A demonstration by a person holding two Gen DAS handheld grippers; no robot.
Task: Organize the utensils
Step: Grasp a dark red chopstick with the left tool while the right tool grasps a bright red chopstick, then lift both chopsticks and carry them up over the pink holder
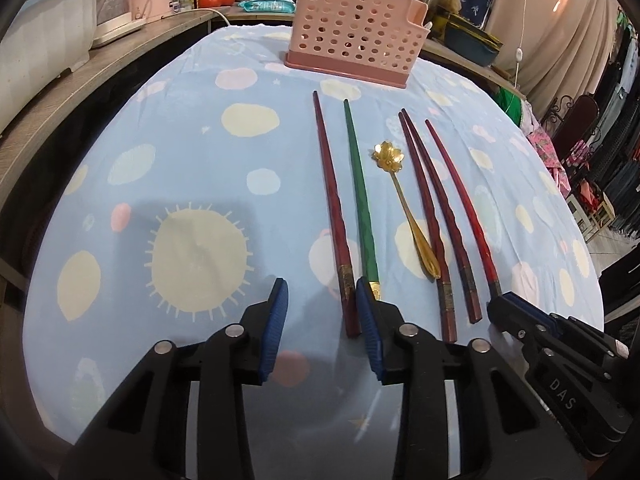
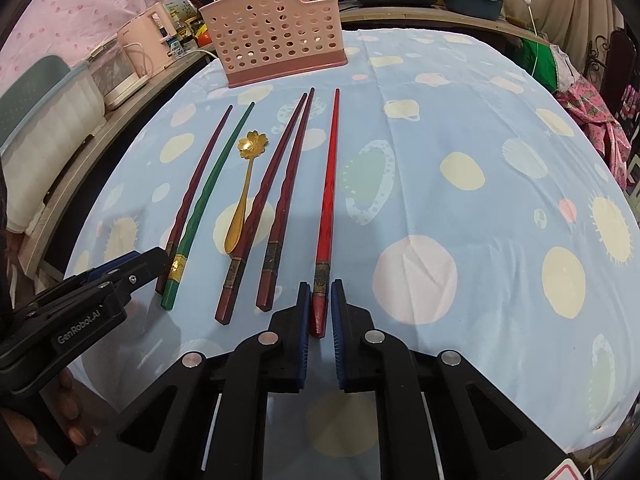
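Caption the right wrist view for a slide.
Right gripper straddles bright red chopstick; pink perforated plastic caddy waits behind.

Even indoor light, soft shadows near the fingers (image 1: 280,320), strong fisheye bending, perhaps slight edge blur.

Five chopsticks and a gold flower-bowled spoon (image 2: 242,188) lie flat, roughly parallel, tips toward the pink perforated utensil holder (image 2: 276,32) (upright, already holding utensils): a dark red chopstick (image 2: 192,204), a green chopstick (image 2: 208,204), two touching maroon chopsticks (image 2: 276,200), and a bright red chopstick (image 2: 328,208).
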